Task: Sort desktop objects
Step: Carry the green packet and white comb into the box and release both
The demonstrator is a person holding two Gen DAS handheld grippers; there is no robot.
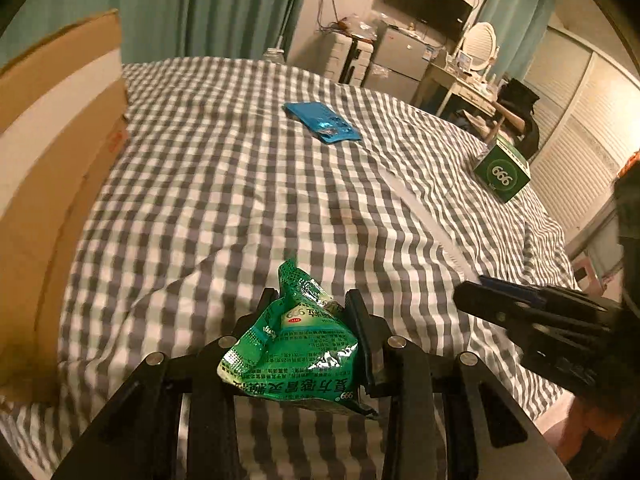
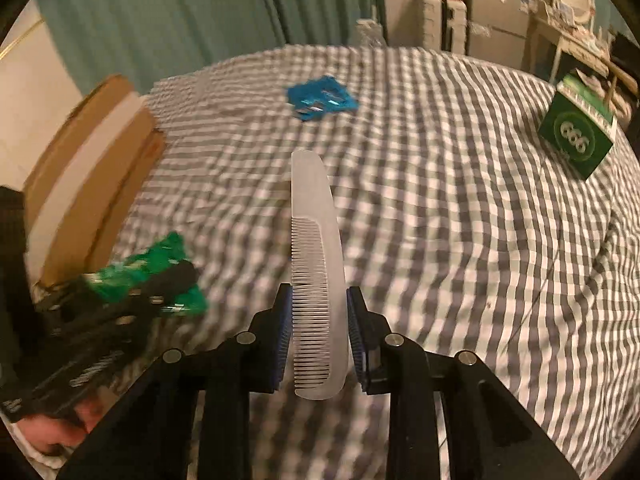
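Note:
My left gripper is shut on a crumpled green medicine sachet and holds it above the checked cloth. It also shows in the right wrist view at the left, blurred. My right gripper is shut on a white translucent comb that points away from me. The comb and right gripper also show in the left wrist view at the right. A blue sachet lies farther out. A green 999 box stands at the far right.
A cardboard box stands at the left edge of the checked cloth. Beyond the cloth are teal curtains, a cabinet with a monitor and a dressing table with a mirror.

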